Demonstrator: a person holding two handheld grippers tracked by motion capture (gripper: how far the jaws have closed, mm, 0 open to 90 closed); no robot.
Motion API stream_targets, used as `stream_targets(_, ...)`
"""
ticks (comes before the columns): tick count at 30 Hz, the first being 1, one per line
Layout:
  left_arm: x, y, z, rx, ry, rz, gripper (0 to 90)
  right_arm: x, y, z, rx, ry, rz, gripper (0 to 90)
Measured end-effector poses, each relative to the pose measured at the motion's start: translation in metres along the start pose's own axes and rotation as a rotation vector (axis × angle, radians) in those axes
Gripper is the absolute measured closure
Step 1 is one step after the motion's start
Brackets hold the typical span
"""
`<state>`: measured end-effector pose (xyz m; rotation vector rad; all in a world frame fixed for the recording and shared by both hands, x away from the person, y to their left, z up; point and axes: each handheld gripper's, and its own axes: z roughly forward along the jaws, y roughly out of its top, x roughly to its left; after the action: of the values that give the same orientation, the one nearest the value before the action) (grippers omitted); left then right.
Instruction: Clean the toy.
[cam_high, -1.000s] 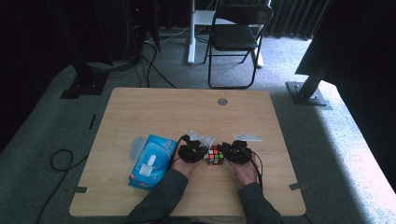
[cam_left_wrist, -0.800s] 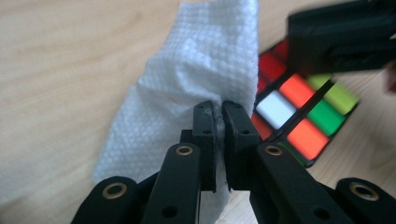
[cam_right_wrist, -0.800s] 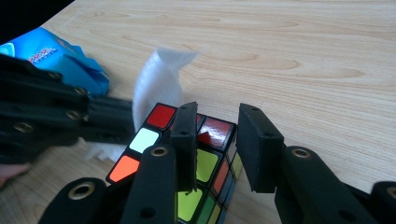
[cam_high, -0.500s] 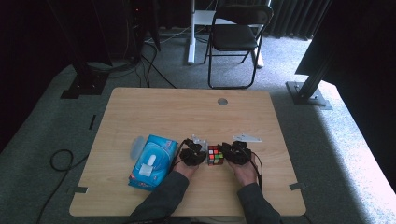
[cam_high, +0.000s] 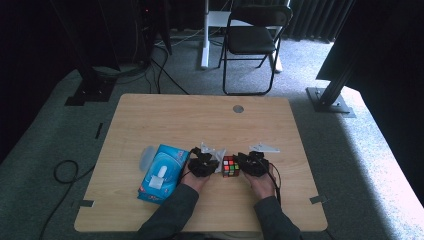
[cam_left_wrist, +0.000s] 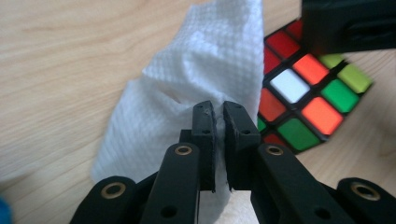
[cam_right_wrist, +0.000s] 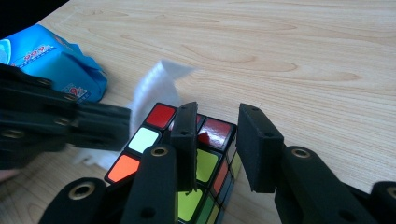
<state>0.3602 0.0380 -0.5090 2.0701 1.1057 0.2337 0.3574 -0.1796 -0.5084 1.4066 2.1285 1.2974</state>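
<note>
Little has shifted: left tool (cam_left_wrist: 218, 119) pinches soft, light white embossed tissue (cam_left_wrist: 205, 74); right tool (cam_right_wrist: 218, 140) clamps rigid, slick multicoloured puzzle cube (cam_right_wrist: 187, 154) across opposite faces.

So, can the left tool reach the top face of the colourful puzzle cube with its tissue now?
Probably yes. The left tool pinches the white paper tissue right beside the colourful puzzle cube. The right tool grips one corner, but most of the top face stays uncovered.

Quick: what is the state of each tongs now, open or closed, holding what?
Left tongs: closed on the white tissue.
Right tongs: closed on a corner of the colour cube.
</note>
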Motion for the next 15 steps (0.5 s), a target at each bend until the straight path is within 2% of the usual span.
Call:
stream_targets(5,-0.009,0.004,-0.014,-0.038,-0.036,0.022,84.0,0.000,0.000,0.000,0.000,0.000,-0.001,68.7)
stream_targets(8,-0.012,0.005,-0.013,-0.032,-0.045,0.031,84.1,0.000,0.000,0.000,0.000,0.000,-0.001,68.7)
stream_targets(12,-0.011,0.005,-0.008,-0.016,-0.056,0.008,84.1,0.000,0.000,0.000,0.000,0.001,0.000,68.7)
stream_targets(15,-0.011,0.004,-0.006,-0.007,-0.055,0.011,84.1,0.000,0.000,0.000,0.000,0.003,-0.001,68.7)
